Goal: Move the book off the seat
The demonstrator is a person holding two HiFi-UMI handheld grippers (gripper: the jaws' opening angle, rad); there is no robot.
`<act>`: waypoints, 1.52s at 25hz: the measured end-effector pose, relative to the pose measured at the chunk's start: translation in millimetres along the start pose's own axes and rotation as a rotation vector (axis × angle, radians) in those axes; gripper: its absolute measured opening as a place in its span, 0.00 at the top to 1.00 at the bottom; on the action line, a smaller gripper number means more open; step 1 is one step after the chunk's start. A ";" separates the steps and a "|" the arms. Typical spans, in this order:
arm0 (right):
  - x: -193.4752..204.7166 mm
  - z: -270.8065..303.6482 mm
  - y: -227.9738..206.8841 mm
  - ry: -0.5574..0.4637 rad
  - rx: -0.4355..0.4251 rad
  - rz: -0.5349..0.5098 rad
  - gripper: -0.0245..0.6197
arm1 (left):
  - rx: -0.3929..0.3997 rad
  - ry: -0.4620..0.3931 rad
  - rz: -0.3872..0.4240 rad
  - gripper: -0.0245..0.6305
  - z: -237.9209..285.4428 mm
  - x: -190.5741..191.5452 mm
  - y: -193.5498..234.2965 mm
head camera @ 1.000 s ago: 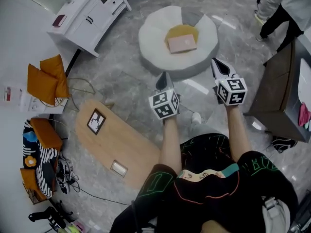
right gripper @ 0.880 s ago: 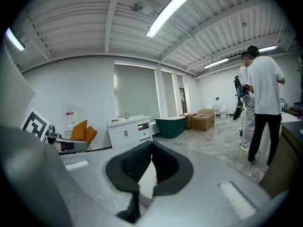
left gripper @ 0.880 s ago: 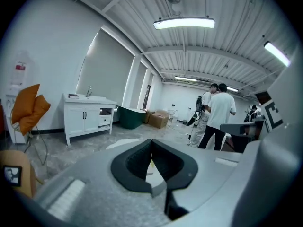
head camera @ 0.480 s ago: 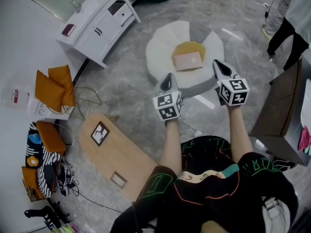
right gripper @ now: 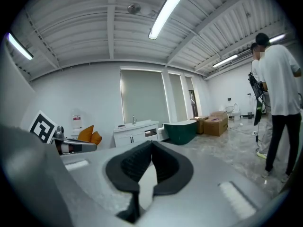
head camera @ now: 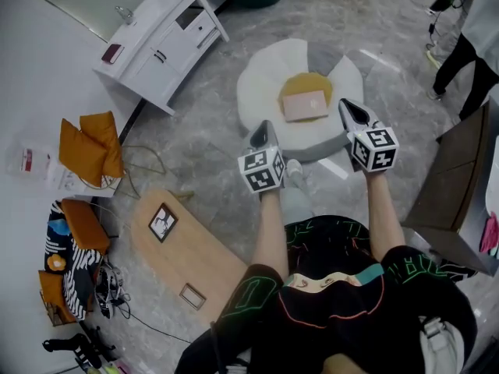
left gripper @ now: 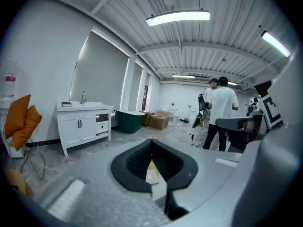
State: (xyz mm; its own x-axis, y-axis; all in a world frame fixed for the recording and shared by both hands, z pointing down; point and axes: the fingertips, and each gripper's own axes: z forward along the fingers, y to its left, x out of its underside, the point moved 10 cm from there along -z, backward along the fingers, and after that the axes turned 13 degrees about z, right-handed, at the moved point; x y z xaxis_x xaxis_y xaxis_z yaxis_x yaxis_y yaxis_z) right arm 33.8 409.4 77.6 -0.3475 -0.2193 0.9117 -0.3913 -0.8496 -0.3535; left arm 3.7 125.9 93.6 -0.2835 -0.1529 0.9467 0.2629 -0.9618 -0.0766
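A pink book (head camera: 305,106) lies flat on a yellow cushion (head camera: 306,84) in the middle of a round white seat (head camera: 261,80) on the floor. In the head view my left gripper (head camera: 265,128) hovers by the seat's near left rim, short of the book. My right gripper (head camera: 349,106) hangs over the seat's near right rim, just right of the book. Both point forward. In the left gripper view the left gripper (left gripper: 151,142) has its jaws together with nothing in them, as does the right gripper (right gripper: 152,144) in its own view.
A white cabinet (head camera: 160,41) stands at the back left, with orange cushions (head camera: 90,146) by the wall. A long wooden board (head camera: 195,259) with a framed picture (head camera: 162,223) lies to my left. A dark table (head camera: 456,185) is at the right. People (left gripper: 220,110) stand further off beyond a green tub (left gripper: 130,121).
Both grippers have moved forward together to the seat's near rim, and the seat and book now lie closer in the head view. Both stay shut.
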 end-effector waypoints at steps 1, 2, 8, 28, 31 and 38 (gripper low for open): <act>-2.4 4.0 -1.8 -0.008 0.008 0.001 0.95 | 0.010 -0.004 0.012 0.95 8.7 -3.2 1.3; -4.3 8.0 -4.9 -0.014 0.019 0.001 0.95 | 0.012 -0.004 0.026 0.95 18.4 -5.6 2.5; -24.5 29.0 -57.0 -0.023 0.112 0.024 0.96 | 0.014 0.026 0.048 0.95 89.0 -18.0 -7.3; -11.1 275.4 -67.3 0.261 0.128 -0.173 0.95 | -0.004 0.170 -0.031 0.95 249.4 34.5 110.1; -23.4 304.1 -60.0 0.270 0.128 -0.202 0.96 | 0.027 0.179 -0.069 0.95 268.8 33.9 122.6; -2.7 334.7 -77.0 0.350 0.146 -0.195 0.95 | 0.128 0.249 -0.096 0.95 310.1 59.2 120.2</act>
State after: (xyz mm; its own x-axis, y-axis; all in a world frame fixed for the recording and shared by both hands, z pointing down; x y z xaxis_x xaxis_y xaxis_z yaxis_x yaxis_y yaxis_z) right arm 350.1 314.9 172.4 -0.5570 0.1068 0.8236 -0.3619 -0.9238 -0.1250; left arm 304.5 71.6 237.4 -0.5259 -0.1292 0.8407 0.3335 -0.9406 0.0641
